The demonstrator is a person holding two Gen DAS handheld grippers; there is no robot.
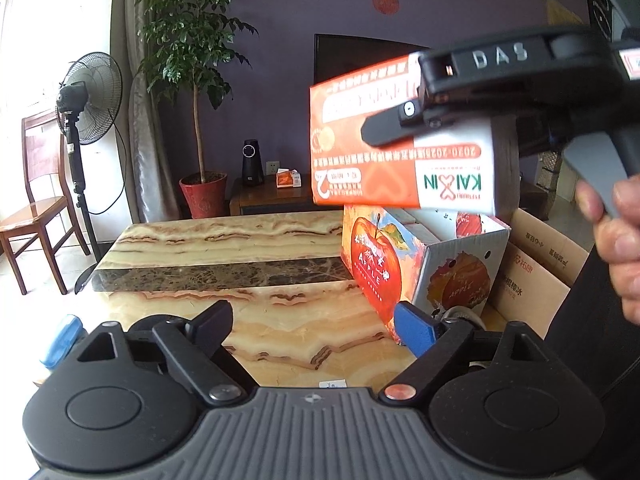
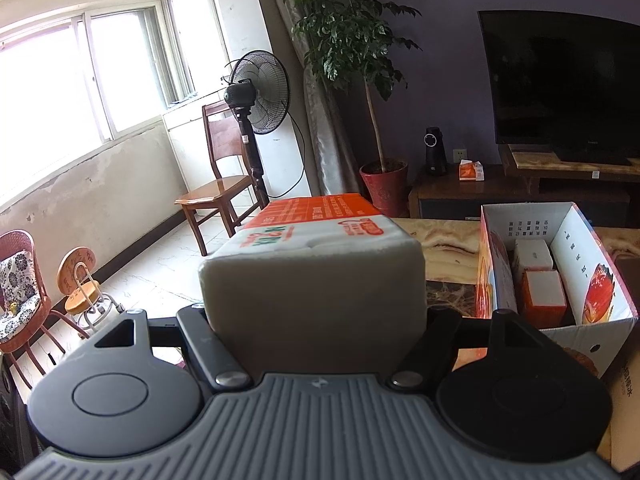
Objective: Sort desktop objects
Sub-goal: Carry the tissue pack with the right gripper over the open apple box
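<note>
An orange and white carton box (image 1: 360, 168) hangs in the air with my right gripper (image 1: 384, 120) shut on its white end, above the open apple-printed carton (image 1: 440, 272). In the right wrist view the box (image 2: 320, 232) fills the space between the fingers of the right gripper (image 2: 316, 312). The apple carton (image 2: 560, 216) stands to its right and holds two similar orange and white boxes (image 2: 544, 296). My left gripper (image 1: 312, 316) is open over the marble table (image 1: 240, 248), nothing between its fingers. A person's hand (image 1: 624, 248) grips the right handle.
A brown cardboard box (image 1: 540, 264) sits right of the apple carton. A blue object (image 1: 64, 340) lies at the table's near left edge. Beyond the table are a standing fan (image 1: 92, 100), a wooden chair (image 1: 36, 200), a potted plant (image 1: 200, 184) and a TV (image 2: 560, 80).
</note>
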